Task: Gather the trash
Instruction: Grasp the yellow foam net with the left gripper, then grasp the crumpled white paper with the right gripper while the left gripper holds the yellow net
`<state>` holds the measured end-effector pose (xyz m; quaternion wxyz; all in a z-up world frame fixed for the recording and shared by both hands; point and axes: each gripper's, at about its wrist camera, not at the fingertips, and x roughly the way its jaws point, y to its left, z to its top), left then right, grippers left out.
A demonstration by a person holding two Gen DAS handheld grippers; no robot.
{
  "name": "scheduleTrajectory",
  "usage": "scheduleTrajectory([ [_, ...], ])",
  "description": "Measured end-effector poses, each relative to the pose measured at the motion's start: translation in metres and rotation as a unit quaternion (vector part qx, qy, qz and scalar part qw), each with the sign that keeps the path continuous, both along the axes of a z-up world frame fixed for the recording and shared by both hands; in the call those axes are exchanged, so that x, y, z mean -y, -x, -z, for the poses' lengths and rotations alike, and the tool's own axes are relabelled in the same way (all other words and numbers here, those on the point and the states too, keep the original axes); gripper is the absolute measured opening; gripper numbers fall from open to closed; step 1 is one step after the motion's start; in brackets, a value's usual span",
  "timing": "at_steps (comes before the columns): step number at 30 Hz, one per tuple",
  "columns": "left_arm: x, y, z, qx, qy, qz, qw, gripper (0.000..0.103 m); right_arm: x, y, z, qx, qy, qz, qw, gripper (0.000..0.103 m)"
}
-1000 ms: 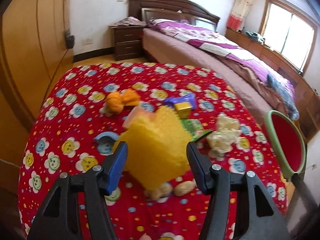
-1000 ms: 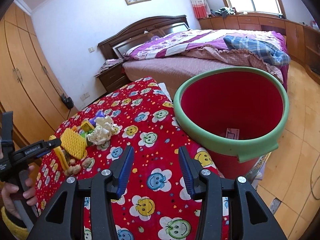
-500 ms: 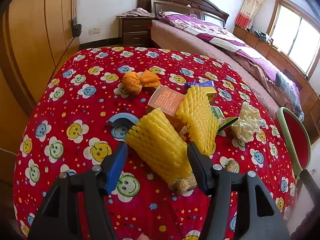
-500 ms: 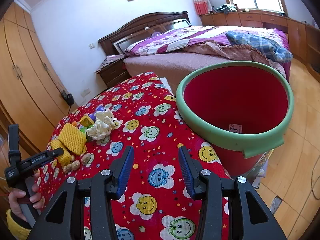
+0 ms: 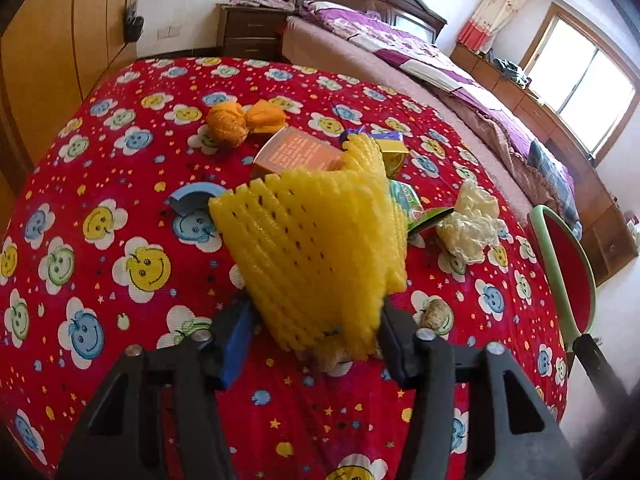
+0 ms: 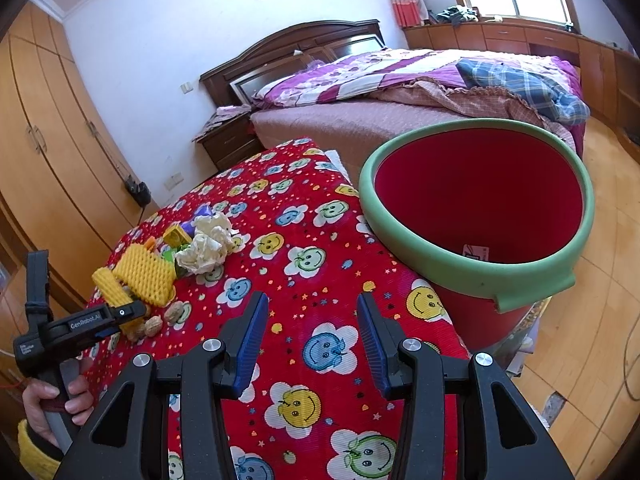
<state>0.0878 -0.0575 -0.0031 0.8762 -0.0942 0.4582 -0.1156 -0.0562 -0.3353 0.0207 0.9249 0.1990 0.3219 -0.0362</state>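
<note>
Left wrist view: the left gripper [image 5: 312,344] has dropped onto the yellow foam net [image 5: 316,256], fingers just closing, net between them at six o'clock. Pickup looks underway. Right gripper [image 6: 312,340] hangs half-open, empty, over the worktop [image 6: 320,264]; red bin [image 6: 476,208] at one o'clock.
</note>
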Motion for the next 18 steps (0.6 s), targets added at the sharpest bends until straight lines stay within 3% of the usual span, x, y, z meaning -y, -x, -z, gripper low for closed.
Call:
scheduleTrajectory([
  [4, -0.002, 0.004, -0.005, 0.012, 0.009, 0.009, 0.9999, 0.029, -0.002, -0.001, 0.001, -0.001, -0.001, -0.002, 1.000, 0.047],
  [18, -0.006, 0.015, -0.048, 0.087, -0.016, 0.029, 0.9957, 0.025, -0.024, -0.022, -0.010, -0.003, 0.024, -0.036, 0.999, 0.047],
])
